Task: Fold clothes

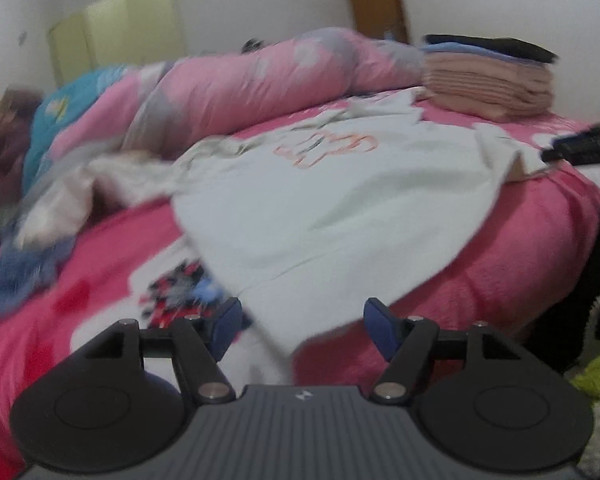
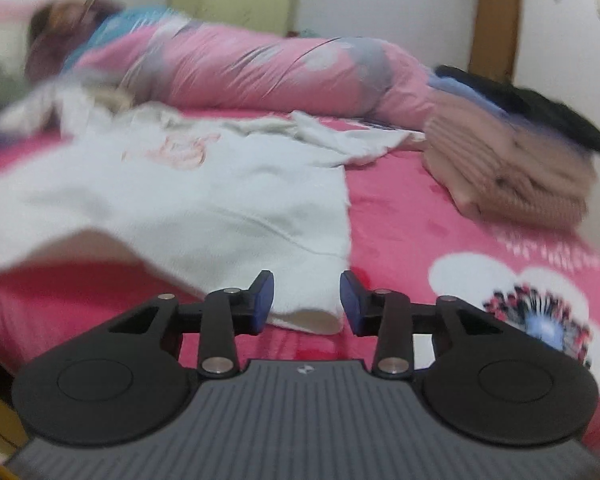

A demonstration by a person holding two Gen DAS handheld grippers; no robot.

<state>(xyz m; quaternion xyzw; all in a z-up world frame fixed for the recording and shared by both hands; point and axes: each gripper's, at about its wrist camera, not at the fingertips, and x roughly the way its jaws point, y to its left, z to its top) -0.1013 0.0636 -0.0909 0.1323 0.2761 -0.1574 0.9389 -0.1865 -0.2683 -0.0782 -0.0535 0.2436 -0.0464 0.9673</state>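
A white shirt point(image 1: 332, 200) is lying spread flat on a bed with a pink sheet point(image 1: 520, 248), a faint orange print point(image 1: 328, 150) showing on its chest. Everything here is placed relative to that shirt.

The left tongs point(image 1: 302, 326) are hovering at the shirt's near hem, jaws standing wide apart with nothing pinched between the blue pads point(image 1: 227, 322); the hem's corner is lying just below and between them. The right tongs point(image 2: 306, 300) are sitting at the shirt's other near corner, jaws partly open. A fold of the white cloth is lying between the pads point(image 2: 263, 300), but they are not pressing on it.

Beyond the shirt, a rolled pink quilt point(image 1: 240, 84) is stretching across the bed. To the far right of the shirt, a stack of folded clothes point(image 1: 488, 80) is resting on the sheet, tan pieces below, blue and black on top. To the shirt's left, a heap of loose clothes point(image 1: 60, 208) is lying, too blurred to tell apart. A black part of the right tool point(image 1: 580, 144) is showing at the shirt's right sleeve in the left view.
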